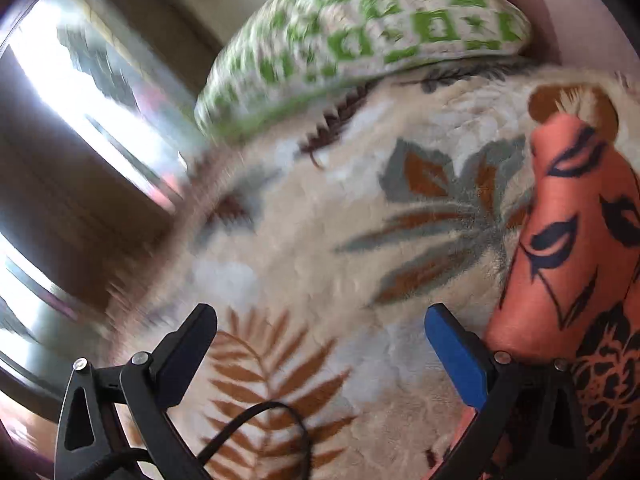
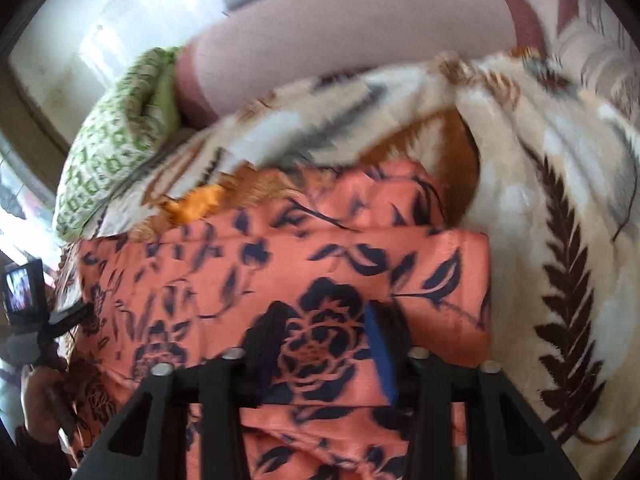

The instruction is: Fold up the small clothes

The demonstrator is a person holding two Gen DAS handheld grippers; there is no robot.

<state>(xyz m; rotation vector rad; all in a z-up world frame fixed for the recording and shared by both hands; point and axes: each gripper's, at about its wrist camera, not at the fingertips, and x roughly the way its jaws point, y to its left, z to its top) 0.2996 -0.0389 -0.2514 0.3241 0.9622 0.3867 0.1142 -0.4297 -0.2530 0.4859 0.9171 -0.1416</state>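
Left gripper [image 1: 320, 340]: jaws wide apart, nothing between them, hanging over bare blanket [image 1: 320, 220]. Orange floral garment [image 1: 568, 248] lies just off its right finger, long axis running away from the camera toward the green-patterned pillow [image 1: 360, 32] at the blanket's far edge.

Right gripper [image 2: 316, 344]: jaws narrowed around a raised fold of the same garment [image 2: 320, 248], cloth filling the gap; pads appear to press it, so judged clamped. Right hand is the nearer one; the left must shift rightward to reach cloth.

No brand, label or legible writing visible.
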